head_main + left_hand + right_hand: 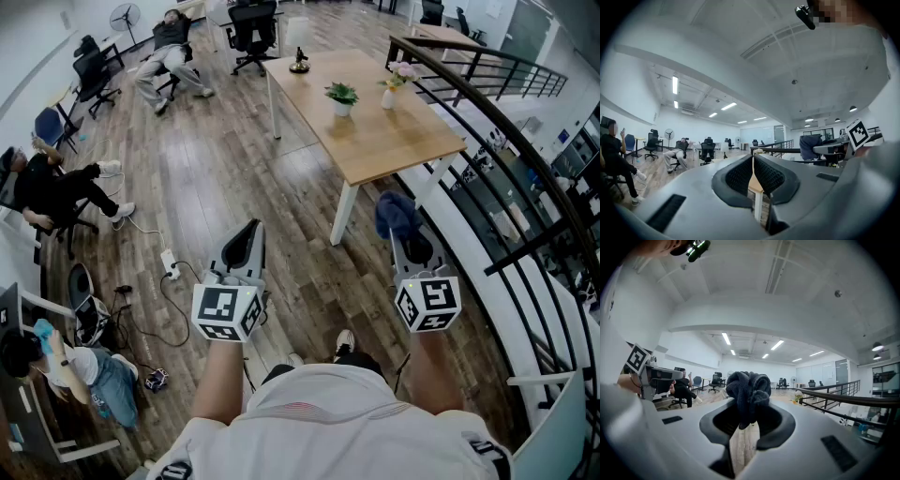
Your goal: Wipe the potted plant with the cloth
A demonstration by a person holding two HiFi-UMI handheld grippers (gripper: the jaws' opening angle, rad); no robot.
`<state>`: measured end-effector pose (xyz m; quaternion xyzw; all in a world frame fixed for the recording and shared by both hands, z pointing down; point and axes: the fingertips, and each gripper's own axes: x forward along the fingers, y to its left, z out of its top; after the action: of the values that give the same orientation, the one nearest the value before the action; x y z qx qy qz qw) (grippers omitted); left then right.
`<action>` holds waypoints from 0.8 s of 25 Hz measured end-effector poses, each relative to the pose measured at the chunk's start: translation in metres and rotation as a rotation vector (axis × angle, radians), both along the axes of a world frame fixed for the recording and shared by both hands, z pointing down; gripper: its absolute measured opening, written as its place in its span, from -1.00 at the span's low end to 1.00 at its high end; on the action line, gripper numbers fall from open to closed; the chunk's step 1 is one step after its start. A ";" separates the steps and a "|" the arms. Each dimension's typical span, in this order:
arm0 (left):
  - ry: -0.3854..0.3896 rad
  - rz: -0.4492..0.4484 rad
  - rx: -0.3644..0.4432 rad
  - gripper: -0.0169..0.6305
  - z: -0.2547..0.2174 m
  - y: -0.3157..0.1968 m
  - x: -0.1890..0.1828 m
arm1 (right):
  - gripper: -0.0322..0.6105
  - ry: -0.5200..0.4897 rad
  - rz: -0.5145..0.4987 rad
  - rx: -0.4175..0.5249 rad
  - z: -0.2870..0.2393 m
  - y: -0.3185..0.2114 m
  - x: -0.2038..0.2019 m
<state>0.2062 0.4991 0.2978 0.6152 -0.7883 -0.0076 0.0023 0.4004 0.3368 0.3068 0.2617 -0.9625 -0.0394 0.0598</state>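
I stand on the wood floor point(216, 178) with both tongs held out level in front of me, well apart from each other. My left tongs point(753, 162) are closed, the two ribbed pads pressed together with nothing between them. My right tongs point(749, 412) are clamped on the cloth point(748, 392), a dark blue bundle that bulges above the jaw tips and hangs a little way down between them. The potted plant point(341, 97) is at about 12 o'clock from me, a small green plant in a white pot standing upright on the light wooden table point(403, 145), well away from both tongs. The table runs from 12 toward 1 o'clock on white legs. At 3 o'clock of the plant, near it but not touching, stands a white vase of flowers point(393, 86), and at the far end of the tabletop, at 11 o'clock of the plant, sits a small dark thing point(299, 64) I cannot make out. A black railing point(511, 127) curves past the table from 1 to 3 o'clock. At 11 o'clock a person point(169, 58) leans back in an office chair, with more black chairs point(253, 28) beside them. At 9 o'clock another person point(56, 187) sits in dark clothes, and at 8 o'clock a third person point(70, 361) sits low by a desk. A white power strip point(170, 263) with its cable lies on the floor at 10 o'clock of my left tongs.
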 end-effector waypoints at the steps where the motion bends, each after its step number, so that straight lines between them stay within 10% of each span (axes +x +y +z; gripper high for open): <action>1: -0.002 0.000 -0.004 -0.88 0.001 0.001 0.001 | -0.50 0.001 -0.002 0.000 0.001 0.001 0.000; 20: 0.028 -0.008 -0.011 -0.88 0.010 0.021 -0.015 | -0.50 -0.032 -0.016 -0.038 0.007 0.013 -0.015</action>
<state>0.1914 0.5203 0.3081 0.6117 -0.7908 -0.0121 0.0168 0.3854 0.3501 0.3139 0.2534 -0.9660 -0.0174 0.0489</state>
